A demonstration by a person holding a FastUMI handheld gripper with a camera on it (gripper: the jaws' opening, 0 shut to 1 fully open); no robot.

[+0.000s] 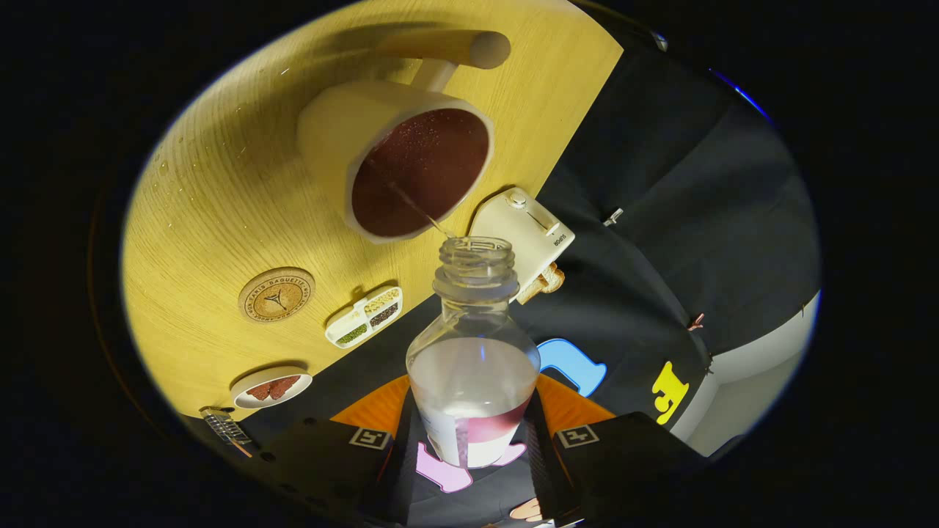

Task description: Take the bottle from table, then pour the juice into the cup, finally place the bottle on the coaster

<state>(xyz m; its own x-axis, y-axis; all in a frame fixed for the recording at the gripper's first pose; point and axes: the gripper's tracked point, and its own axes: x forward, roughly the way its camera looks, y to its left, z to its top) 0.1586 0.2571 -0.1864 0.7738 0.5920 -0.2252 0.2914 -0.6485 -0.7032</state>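
Observation:
My gripper (470, 438) is shut on a clear plastic bottle (473, 367), both fingers pressing on its lower body. The bottle is uncapped and tilted, its open neck (475, 258) pointing toward a cream cup (400, 158) with a long handle. A thin stream of dark red juice (418, 209) runs from the neck into the cup, which holds dark red juice. A little reddish juice is left low in the bottle. A round cork coaster (276, 294) lies on the wooden table (220, 191), beside the cup and apart from the bottle.
A cream toaster (524, 227) with bread in it stands at the table edge near the bottle's neck. A divided tray of grains (365, 316) and a small plate of reddish food (270, 386) lie past the coaster. A metal utensil (224, 427) lies by the plate.

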